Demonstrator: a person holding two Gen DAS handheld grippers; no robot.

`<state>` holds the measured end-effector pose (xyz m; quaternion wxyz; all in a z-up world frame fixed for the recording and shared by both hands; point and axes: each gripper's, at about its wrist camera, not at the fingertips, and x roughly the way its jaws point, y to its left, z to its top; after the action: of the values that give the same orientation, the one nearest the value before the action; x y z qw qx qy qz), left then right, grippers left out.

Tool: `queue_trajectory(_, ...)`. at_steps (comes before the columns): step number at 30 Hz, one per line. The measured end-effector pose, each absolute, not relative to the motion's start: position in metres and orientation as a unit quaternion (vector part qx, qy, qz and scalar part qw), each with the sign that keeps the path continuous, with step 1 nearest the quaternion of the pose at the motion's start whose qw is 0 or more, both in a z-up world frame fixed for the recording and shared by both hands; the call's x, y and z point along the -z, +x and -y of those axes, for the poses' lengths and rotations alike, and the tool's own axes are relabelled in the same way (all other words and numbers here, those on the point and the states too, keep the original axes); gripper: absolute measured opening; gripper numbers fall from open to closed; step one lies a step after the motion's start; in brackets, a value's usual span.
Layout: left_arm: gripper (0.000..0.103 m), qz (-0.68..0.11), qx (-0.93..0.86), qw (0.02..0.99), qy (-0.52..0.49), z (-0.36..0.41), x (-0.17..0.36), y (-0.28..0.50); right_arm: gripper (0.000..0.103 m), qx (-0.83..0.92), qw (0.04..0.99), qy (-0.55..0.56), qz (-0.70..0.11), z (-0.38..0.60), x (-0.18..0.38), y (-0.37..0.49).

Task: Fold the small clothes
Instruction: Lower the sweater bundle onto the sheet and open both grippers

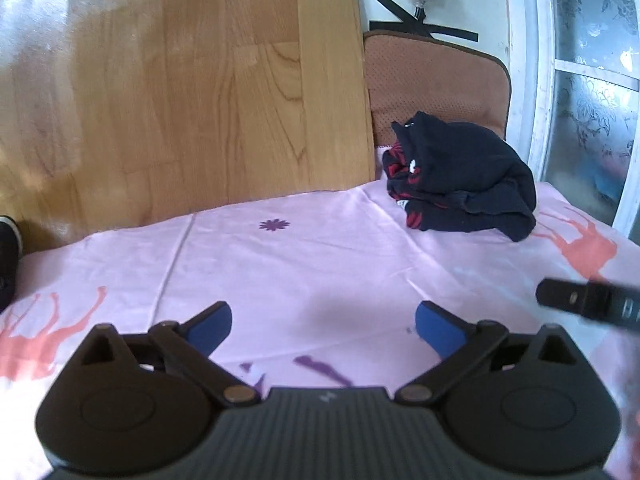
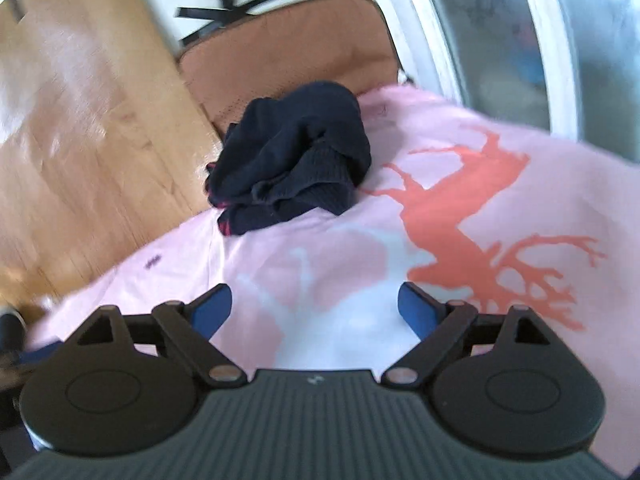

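Both tools wide, holding nothing.
I see the dark clothes pile (image 1: 460, 180) at the far edge; pink sheet (image 1: 304, 264) bare between it and my left tool (image 1: 324, 326) and right tool (image 2: 316, 308).

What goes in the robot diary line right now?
left gripper: open, empty | right gripper: open, empty | dark clothes: bunched on pink sheet, untouched

Dark navy garment (image 1: 464, 184): knitted cloth, matt, ribbed at the cuffs, red patterned fabric showing at its edge. Pink sheet (image 1: 304, 264): smooth woven cloth, faint sheen, flat coral and purple prints. Wooden board (image 1: 192, 92): pale grain, glossy varnish with glare. Brown cushion (image 1: 436, 80): perforated fabric, matt. Window glass (image 1: 592, 92): frosted, embossed floral texture. Left gripper (image 1: 324, 330) and right gripper (image 2: 316, 312): matt black plastic, ribbed housing, metal pivot pins, blue matt pads.
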<state>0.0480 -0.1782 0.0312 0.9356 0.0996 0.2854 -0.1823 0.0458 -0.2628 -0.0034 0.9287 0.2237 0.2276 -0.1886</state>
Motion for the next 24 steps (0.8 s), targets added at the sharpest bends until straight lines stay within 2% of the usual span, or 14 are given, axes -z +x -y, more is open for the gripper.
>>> queue_trajectory(3, 0.103, -0.279, 0.178, 0.940, 0.088, 0.168, -0.032, 0.044, 0.097, 0.189, 0.936, 0.181, -0.237, 0.242, 0.004, 0.045)
queue_trajectory(14, 0.103, -0.286, 0.174, 0.940, 0.072, 0.158, -0.027, 0.049, 0.097, 0.215, 0.928, 0.193, -0.235, 0.244, 0.010, 0.042)
queue_trajectory(19, 0.103, -0.292, 0.170, 0.939, 0.073, 0.157, -0.026, 0.050, 0.103, 0.210, 0.928, 0.190, -0.240, 0.244, 0.010, 0.045)
queue_trajectory(24, 0.103, -0.313, 0.163, 0.933, 0.066, 0.155, -0.024, 0.057, 0.103, 0.207, 0.928, 0.201, -0.236, 0.246, 0.011, 0.043)
